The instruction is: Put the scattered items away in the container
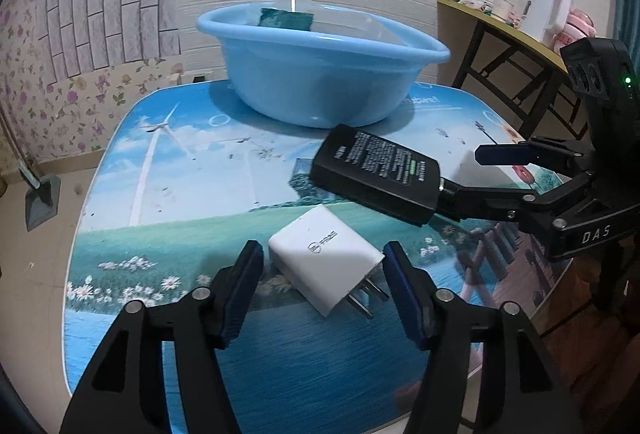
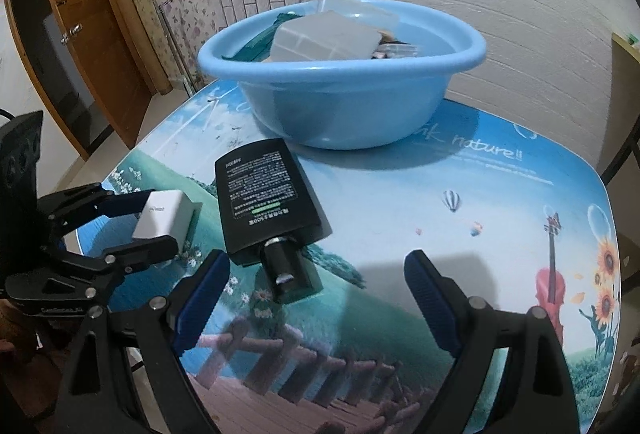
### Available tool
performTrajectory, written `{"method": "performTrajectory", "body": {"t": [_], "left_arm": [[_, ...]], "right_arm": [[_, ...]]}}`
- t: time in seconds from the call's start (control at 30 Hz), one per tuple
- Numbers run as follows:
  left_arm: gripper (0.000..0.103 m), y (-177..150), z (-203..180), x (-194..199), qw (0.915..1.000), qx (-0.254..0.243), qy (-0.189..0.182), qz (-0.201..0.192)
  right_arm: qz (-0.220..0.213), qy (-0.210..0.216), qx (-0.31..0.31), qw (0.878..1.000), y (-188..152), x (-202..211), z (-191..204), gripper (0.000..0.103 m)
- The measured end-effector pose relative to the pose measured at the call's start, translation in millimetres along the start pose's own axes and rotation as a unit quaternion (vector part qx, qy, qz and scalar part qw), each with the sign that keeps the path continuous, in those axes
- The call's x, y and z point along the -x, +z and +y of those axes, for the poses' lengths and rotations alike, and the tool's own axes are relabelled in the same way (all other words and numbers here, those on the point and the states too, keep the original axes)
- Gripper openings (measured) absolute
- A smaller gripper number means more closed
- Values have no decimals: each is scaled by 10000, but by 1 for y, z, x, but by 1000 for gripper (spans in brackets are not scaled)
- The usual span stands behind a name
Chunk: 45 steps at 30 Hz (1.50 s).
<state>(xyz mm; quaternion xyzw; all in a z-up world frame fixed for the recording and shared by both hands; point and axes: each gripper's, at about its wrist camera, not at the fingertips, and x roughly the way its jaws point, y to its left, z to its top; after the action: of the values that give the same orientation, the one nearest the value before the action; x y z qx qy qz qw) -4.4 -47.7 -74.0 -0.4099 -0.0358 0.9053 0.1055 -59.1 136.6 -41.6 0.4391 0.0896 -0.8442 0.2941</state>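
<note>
A white plug charger (image 1: 326, 257) lies on the printed table (image 1: 192, 193) between the spread fingers of my left gripper (image 1: 324, 266), which is open; its right pad nears the charger's corner. In the right wrist view the charger (image 2: 164, 214) sits between the left gripper's fingers. A flat black bottle (image 2: 268, 199) with white print lies flat, cap toward my right gripper (image 2: 316, 274), which is open with the cap near its left finger. The bottle also shows in the left wrist view (image 1: 376, 171). The blue basin (image 1: 320, 73) stands at the back, holding clear plastic boxes (image 2: 324, 37) and a green item (image 1: 285, 18).
A yellow side table (image 1: 500, 29) with a white kettle (image 1: 548, 9) and small things stands to the right. A dustpan (image 1: 40, 197) leans on the floor at left. A wooden door (image 2: 80, 33) is at far left. The table edge curves close in front.
</note>
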Motion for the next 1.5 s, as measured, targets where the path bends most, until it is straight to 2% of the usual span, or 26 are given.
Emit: {"method": "performTrajectory", "body": {"t": [0.4, 0.8, 0.87, 0.93, 1.5], "left_arm": [[64, -4, 8, 4, 9999, 82, 142, -10], [64, -6, 12, 8, 9997, 139, 195, -19], [64, -5, 12, 8, 9997, 141, 202, -20], [64, -5, 12, 8, 9997, 142, 190, -21], [64, 4, 2, -4, 9995, 107, 307, 29]], "right_arm": [[39, 37, 436, 9990, 14, -22, 16, 91], [195, 130, 529, 9983, 21, -42, 20, 90], [156, 162, 530, 9983, 21, -41, 20, 84], [117, 274, 537, 9981, 21, -40, 21, 68], [92, 69, 359, 9993, 11, -30, 15, 66]]}}
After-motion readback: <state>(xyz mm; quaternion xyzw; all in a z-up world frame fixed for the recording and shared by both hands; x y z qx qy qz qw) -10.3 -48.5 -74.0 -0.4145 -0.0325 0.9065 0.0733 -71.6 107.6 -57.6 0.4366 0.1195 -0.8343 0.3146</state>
